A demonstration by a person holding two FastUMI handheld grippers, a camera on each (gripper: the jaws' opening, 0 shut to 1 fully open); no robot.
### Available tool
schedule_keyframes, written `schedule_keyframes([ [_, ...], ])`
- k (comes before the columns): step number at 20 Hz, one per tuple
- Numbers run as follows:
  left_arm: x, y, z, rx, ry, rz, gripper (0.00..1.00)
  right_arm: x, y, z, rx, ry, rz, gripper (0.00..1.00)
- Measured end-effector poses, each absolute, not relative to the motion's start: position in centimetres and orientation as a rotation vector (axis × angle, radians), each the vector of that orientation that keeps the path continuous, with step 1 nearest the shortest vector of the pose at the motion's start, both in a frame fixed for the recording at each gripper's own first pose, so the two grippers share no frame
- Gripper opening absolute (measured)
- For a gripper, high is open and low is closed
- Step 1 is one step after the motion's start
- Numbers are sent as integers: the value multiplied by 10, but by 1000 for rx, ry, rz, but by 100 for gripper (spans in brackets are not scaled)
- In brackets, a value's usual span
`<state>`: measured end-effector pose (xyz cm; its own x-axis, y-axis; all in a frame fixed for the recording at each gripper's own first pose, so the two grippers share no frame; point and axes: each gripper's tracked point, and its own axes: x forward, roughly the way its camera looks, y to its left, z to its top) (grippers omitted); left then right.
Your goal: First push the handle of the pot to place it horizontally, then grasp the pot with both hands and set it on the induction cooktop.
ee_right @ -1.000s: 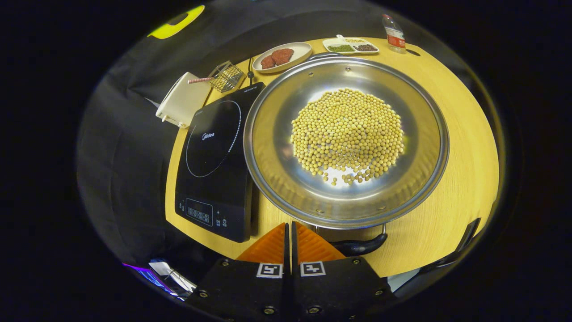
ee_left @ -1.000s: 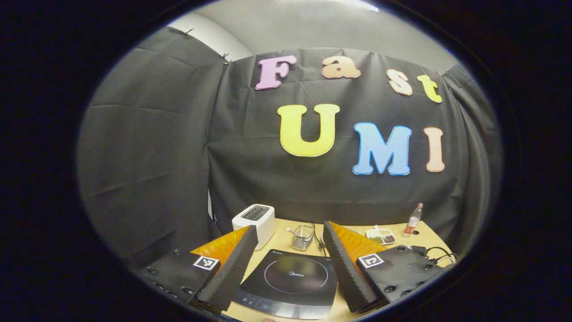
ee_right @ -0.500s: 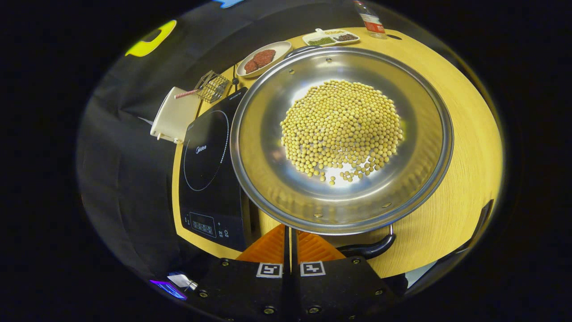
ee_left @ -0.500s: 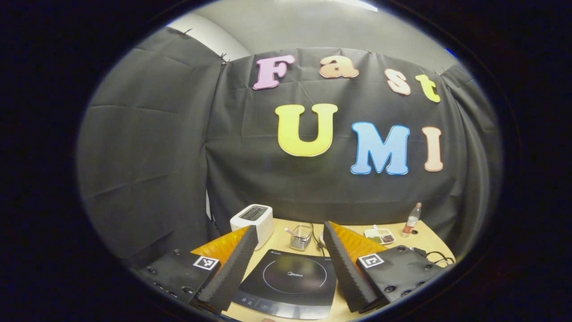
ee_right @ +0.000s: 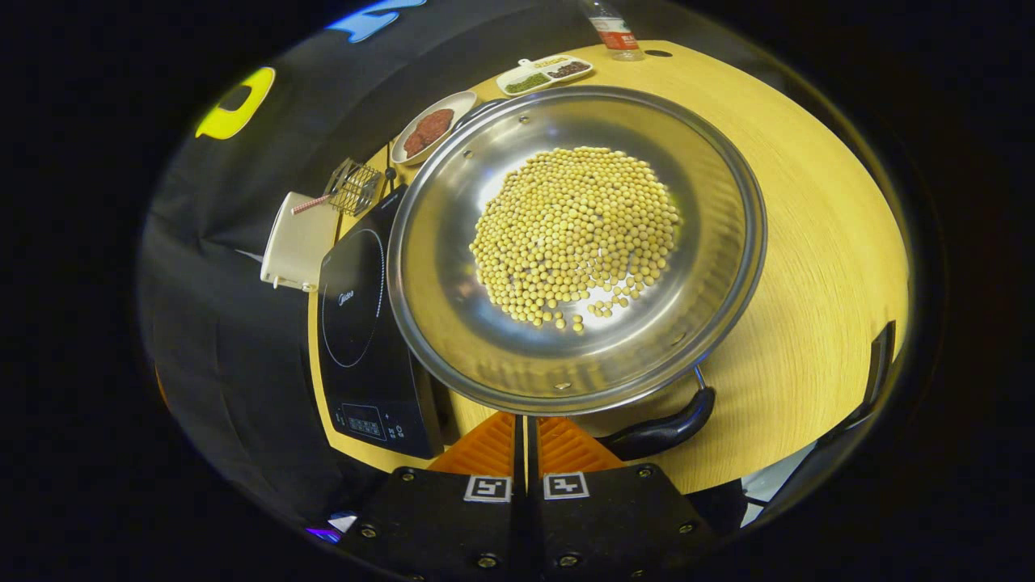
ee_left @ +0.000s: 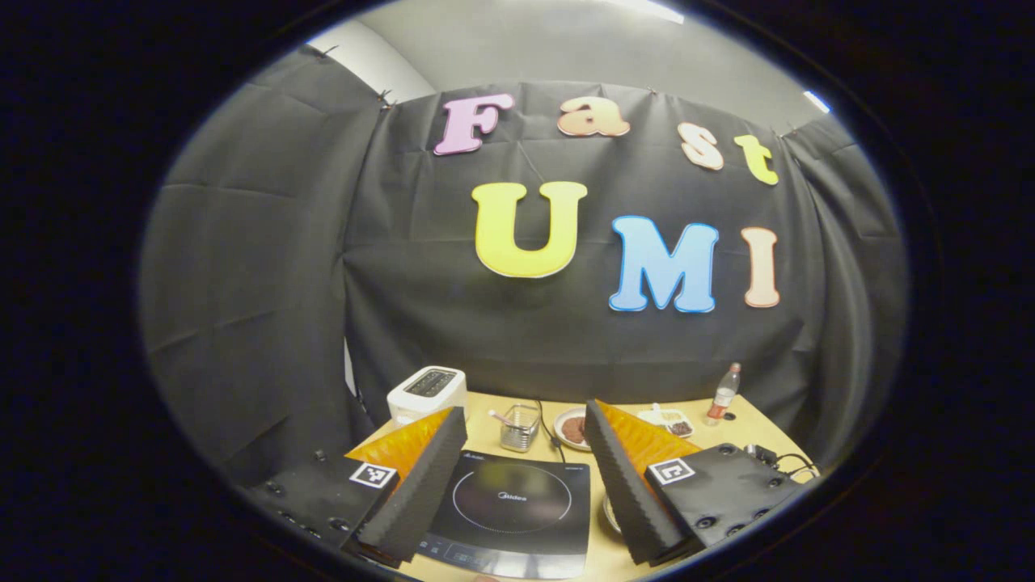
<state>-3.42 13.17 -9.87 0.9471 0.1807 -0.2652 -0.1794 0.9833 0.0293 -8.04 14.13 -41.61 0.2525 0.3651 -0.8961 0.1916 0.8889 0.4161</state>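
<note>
A: Right gripper view: the right gripper (ee_right: 524, 432) has its fingers pressed together with nothing between them, just below the rim of the pot (ee_right: 576, 242), a closed wedge for nudging. The black handle (ee_right: 661, 430) lies just right of the tips; whether they touch it, hard to say.

B: And the left gripper (ee_left: 524, 477)?

A: Spread wide, empty, waiting, the induction cooktop (ee_left: 511, 511) between its fingers. The pot sits beside that cooktop, not on it.
</note>
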Motion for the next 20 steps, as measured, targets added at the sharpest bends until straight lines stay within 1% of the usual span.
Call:
schedule_keyframes([
  [6, -26, 131, -102, -1, 273, 100, 99, -82, 127, -418, 516, 1306, 48, 0],
  [9, -22, 136, -103, -11, 270, 87, 100, -83, 116, -419, 511, 1298, 17, 0],
  [10, -20, 136, -105, -16, 270, 86, 94, -84, 115, -420, 505, 1297, 13, 0],
  [13, -16, 130, -100, -23, 262, 85, 94, -84, 104, -421, 491, 1293, 7, 0],
  [14, -17, 129, -96, -16, 256, 85, 97, -84, 102, -421, 494, 1294, 6, 0],
  [20, -13, 106, -80, 39, 217, 105, 97, -82, 78, -423, 468, 1307, 28, 0],
])
